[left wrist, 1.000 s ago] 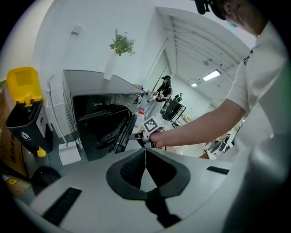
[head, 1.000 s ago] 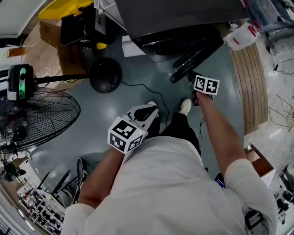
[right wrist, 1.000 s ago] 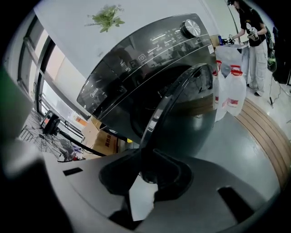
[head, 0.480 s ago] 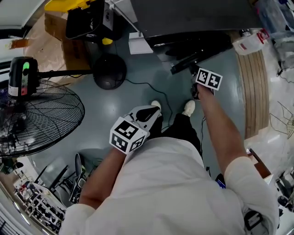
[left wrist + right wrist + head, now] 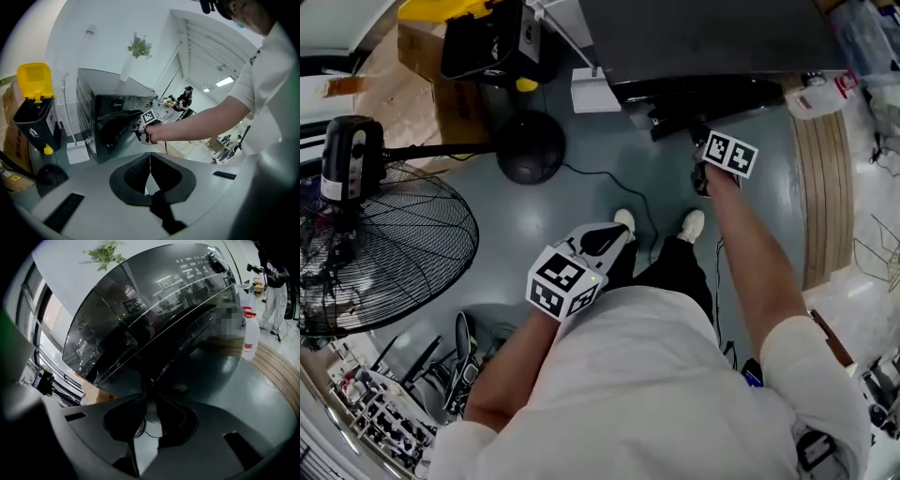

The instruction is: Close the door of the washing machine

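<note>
The dark grey washing machine [image 5: 703, 37] stands at the top of the head view. Its black door [image 5: 722, 94] lies almost flush against the machine's front. My right gripper [image 5: 696, 131] reaches out with its tips at the door's edge [image 5: 187, 348]. Its jaws are closing, the tips [image 5: 150, 398] stand together, and I see nothing between them. My left gripper [image 5: 619, 230] hangs back over the floor near the person's shoes, shut and empty [image 5: 149, 154]. In the left gripper view the right gripper [image 5: 140, 129] shows at the door [image 5: 119, 124].
A large standing fan [image 5: 375, 253] and its round base [image 5: 530, 150] fill the left. A black bin with a yellow lid [image 5: 478, 42] and a white box [image 5: 595, 94] stand beside the machine. A detergent bottle [image 5: 820, 94] sits on a wooden platform [image 5: 825, 187] at the right.
The door has swung from a wide angle to nearly flat against the machine. My right gripper moved forward with it. The left gripper stayed near the body.
</note>
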`<state>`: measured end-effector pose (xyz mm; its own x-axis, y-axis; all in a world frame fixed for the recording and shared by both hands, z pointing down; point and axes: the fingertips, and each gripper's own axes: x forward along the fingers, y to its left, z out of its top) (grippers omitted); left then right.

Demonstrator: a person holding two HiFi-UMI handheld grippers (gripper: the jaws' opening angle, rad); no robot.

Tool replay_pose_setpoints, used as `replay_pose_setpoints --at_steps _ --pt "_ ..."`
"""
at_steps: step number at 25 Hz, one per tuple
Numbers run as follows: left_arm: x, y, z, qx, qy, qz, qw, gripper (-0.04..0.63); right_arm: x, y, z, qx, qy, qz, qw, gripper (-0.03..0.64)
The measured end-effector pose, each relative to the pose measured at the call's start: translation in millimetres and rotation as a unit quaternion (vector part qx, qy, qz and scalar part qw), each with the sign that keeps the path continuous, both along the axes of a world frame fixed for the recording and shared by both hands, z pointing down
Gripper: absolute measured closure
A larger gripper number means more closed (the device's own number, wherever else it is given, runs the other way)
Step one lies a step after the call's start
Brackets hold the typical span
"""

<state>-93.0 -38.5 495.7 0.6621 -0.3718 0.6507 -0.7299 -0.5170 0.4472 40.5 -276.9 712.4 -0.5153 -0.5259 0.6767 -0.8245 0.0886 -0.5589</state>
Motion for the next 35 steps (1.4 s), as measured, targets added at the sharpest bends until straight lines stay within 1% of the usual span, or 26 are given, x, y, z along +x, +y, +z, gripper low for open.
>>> replay_pose_setpoints --at_steps 6,12,20,28,32,35 --pt "-6.4 -3.5 3.1 -0.001 0.0 -0.003 1.0 0.577 -8.3 -12.7 1.0 0.002 0.001 0.002 1.0 0.541" --pt "-6.4 -9.2 2.4 0.004 -0.006 0.005 1.0 0.577 -12.1 -22.7 0.1 0.003 0.001 0.007 1.0 0.541" --pt "-8.2 -15.0 2.7 0.004 -0.008 0.003 1.0 0.577 -12.9 -28.5 -0.1 -0.003 -0.008 0.017 1.0 0.541" --pt "-5.1 -12.6 5.9 0.001 -0.006 0.005 1.0 0.577 -14.3 -27.7 0.0 -0.003 -0.011 -0.001 1.0 0.541" --pt "-0.9 -14.0 1.4 0.008 -0.004 0.014 0.9999 0.577 -14.3 -26.8 -2.0 -0.006 0.007 -0.022 1.0 0.548" --pt "1.9 -15.0 -3.0 0.014 0.0 0.018 0.9997 0.577 -11.9 -21.8 -9.6 0.002 0.017 -0.043 0.999 0.548"
